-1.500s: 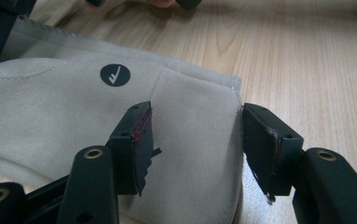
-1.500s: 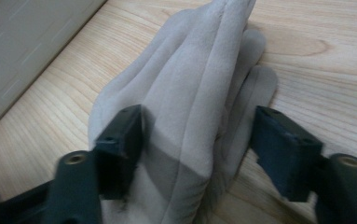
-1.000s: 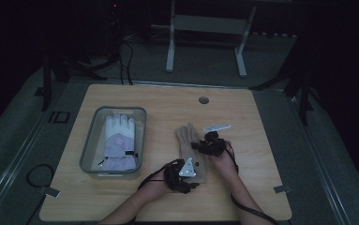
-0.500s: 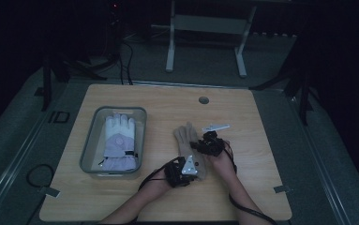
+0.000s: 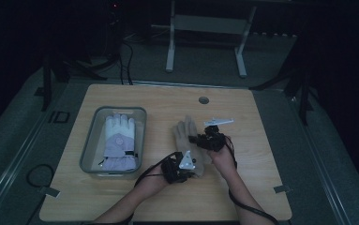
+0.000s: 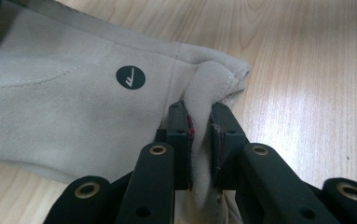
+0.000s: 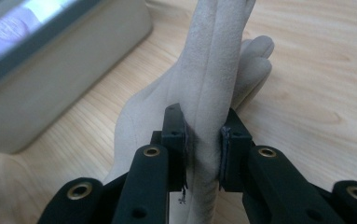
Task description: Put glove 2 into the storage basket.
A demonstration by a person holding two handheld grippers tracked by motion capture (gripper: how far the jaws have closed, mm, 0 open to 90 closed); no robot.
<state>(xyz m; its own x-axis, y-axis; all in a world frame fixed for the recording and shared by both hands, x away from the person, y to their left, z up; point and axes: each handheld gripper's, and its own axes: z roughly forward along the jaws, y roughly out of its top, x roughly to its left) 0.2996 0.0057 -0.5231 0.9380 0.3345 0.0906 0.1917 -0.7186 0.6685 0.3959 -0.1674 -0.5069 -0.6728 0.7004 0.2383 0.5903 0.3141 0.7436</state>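
Note:
A beige suede glove [image 5: 184,133] lies near the middle of the wooden table [image 5: 261,178], fingers pointing away from me. My left gripper [image 5: 191,165] is at its cuff end. In the left gripper view my left gripper [image 6: 200,112] is shut on a fold of the beige glove [image 6: 73,102] at the cuff corner, near a round dark logo [image 6: 130,77]. My right gripper [image 5: 197,139] comes in from the right at the palm. In the right gripper view my right gripper [image 7: 203,123] is shut on a raised ridge of the glove [image 7: 213,70], whose fingertips rest on the wood.
A grey bin [image 5: 89,150] stands at the left of the table and holds a white and lavender glove [image 5: 117,140]. Its wall [image 7: 64,84] lies close to the left in the right gripper view. A small round hole [image 5: 204,100] sits near the far edge.
Both hands have come up a little, and the beige glove's pinched parts have risen with them. The bin and its glove have not moved.

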